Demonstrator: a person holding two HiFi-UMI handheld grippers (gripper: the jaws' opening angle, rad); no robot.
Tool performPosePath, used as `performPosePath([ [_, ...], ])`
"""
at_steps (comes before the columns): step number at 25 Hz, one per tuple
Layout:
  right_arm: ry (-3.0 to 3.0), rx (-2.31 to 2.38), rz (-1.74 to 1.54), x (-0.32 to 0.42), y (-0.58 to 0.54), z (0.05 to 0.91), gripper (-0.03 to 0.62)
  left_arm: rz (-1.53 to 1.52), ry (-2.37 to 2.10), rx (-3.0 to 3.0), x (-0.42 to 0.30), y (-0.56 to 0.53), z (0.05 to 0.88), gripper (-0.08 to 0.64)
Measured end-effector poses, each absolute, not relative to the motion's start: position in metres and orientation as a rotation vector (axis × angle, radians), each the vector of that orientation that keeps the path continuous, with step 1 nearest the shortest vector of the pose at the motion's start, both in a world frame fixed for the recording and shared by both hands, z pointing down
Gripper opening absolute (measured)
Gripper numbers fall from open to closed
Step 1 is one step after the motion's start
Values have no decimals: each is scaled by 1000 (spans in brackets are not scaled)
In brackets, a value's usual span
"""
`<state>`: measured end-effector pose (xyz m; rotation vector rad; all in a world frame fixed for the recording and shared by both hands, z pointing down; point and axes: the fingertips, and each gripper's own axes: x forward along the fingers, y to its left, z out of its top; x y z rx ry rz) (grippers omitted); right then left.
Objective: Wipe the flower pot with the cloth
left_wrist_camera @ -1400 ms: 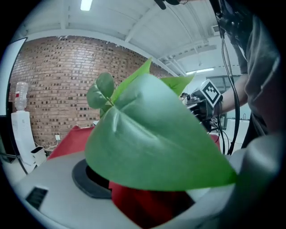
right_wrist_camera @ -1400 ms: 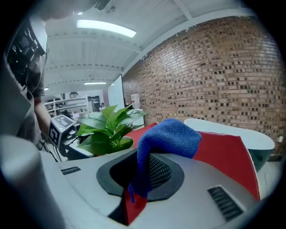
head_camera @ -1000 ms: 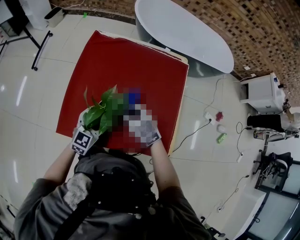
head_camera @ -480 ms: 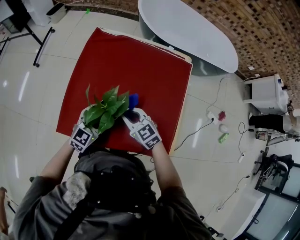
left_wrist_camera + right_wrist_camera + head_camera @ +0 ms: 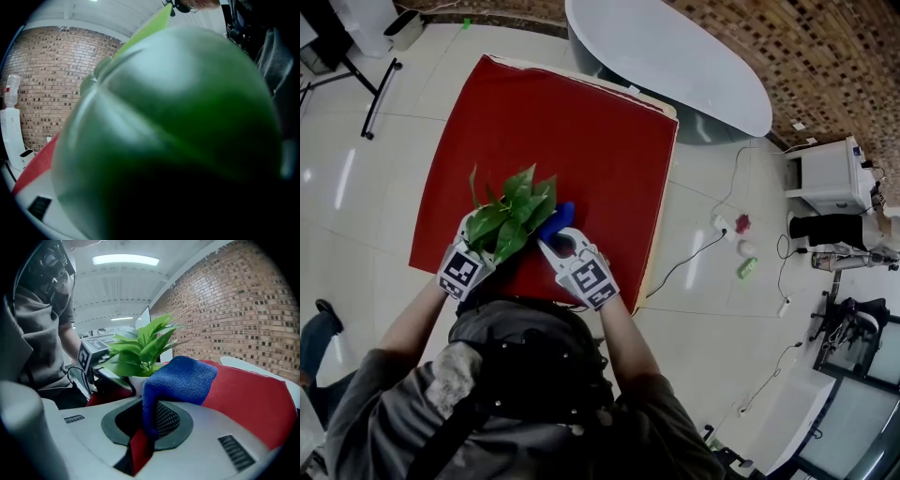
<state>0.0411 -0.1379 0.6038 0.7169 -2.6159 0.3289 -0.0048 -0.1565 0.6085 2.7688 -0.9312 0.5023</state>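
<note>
A potted plant with broad green leaves (image 5: 511,217) stands near the front edge of the red table (image 5: 581,131). Its white flower pot (image 5: 135,380) shows only in the right gripper view, under the leaves. My right gripper (image 5: 551,242) is shut on a blue cloth (image 5: 555,219), which hangs folded over the jaws (image 5: 180,378) just right of the pot. My left gripper (image 5: 478,251) is at the plant's left side. One of its dark fingers (image 5: 112,375) lies against the pot. A leaf (image 5: 168,117) fills the left gripper view and hides those jaws.
A white oval table (image 5: 675,66) stands beyond the red one. Cables and small items (image 5: 741,248) lie on the tiled floor at the right, near a white box (image 5: 825,183). A black stand (image 5: 380,89) is at the far left. A shoe (image 5: 319,319) shows at the left edge.
The right gripper has drawn back a little toward the person, and the blue cloth has come closer in beside the leaves. The left gripper and plant have stayed put.
</note>
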Motion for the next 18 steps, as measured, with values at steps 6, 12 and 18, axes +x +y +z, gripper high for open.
performPosePath([
  [6, -2596, 662, 277, 38, -121, 608, 69, 494, -937, 2762, 0, -154, 610, 405],
  [12, -2586, 865, 364, 58, -135, 600, 69, 602, -954, 2754, -8, -150, 619, 408],
  [18, -2550, 871, 337, 57, -144, 612, 69, 596, -984, 2735, -18, -138, 618, 408],
])
